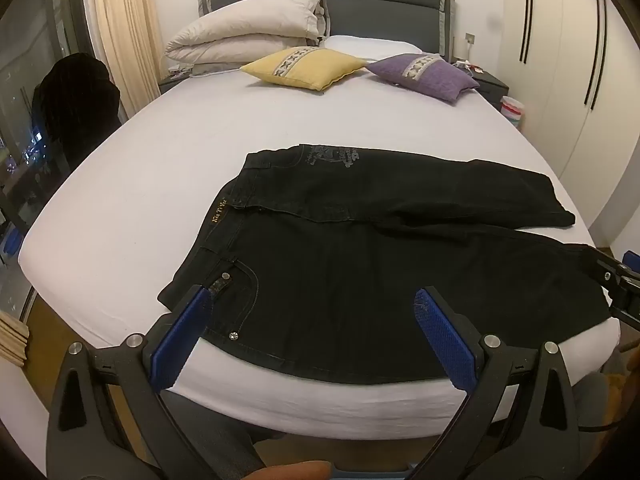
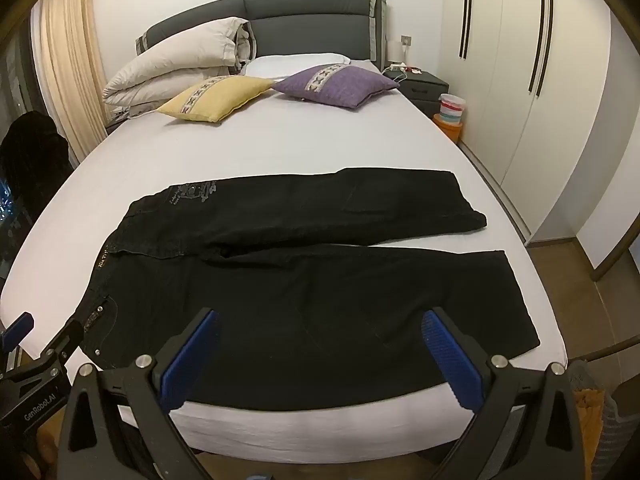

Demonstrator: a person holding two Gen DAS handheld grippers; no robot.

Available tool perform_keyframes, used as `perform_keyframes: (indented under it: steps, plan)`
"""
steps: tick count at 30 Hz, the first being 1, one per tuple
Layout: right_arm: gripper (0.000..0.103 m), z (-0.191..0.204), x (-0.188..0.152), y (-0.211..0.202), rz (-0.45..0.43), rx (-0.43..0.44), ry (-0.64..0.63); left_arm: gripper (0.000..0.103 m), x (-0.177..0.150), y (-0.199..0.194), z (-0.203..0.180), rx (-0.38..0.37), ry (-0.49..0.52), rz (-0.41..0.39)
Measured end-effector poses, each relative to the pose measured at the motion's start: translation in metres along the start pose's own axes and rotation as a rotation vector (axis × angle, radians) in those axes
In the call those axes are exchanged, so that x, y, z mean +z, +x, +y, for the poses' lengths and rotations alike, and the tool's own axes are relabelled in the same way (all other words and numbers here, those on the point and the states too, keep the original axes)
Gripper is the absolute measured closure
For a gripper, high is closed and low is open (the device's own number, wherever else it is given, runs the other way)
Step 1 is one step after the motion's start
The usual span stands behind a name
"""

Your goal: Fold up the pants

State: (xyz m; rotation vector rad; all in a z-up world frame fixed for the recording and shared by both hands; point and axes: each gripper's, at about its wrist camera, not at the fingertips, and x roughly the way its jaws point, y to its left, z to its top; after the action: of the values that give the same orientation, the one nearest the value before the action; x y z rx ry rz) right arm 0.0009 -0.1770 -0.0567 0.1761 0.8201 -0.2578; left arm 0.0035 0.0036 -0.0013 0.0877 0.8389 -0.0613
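Black jeans (image 1: pixel 360 264) lie spread flat across the near end of the bed, waistband to the left, both legs running right, one beside the other with a thin gap. In the right wrist view the jeans (image 2: pixel 320 292) fill the near bed. My left gripper (image 1: pixel 316 300) is open and empty, hovering over the near waist and pocket area. My right gripper (image 2: pixel 320 324) is open and empty, hovering over the near leg by the bed's front edge. The left gripper also shows at the left edge of the right wrist view (image 2: pixel 44 344).
The bed (image 1: pixel 160 184) has a white sheet. A yellow cushion (image 1: pixel 304 67), a purple cushion (image 1: pixel 424 74) and a folded duvet (image 1: pixel 248 32) lie by the headboard. A nightstand (image 2: pixel 422 82) and wardrobe (image 2: pixel 540 100) stand to the right. A dark chair (image 1: pixel 76 100) stands left.
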Motion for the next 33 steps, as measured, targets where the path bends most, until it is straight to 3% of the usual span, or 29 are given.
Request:
perform_keyframes:
  steps: [33]
  plan:
    - [0.0, 0.0066, -0.0018, -0.0029, -0.026, 0.009, -0.022, 0.0, -0.0043, -0.0008, -0.0018, -0.003, 0.001, 0.015]
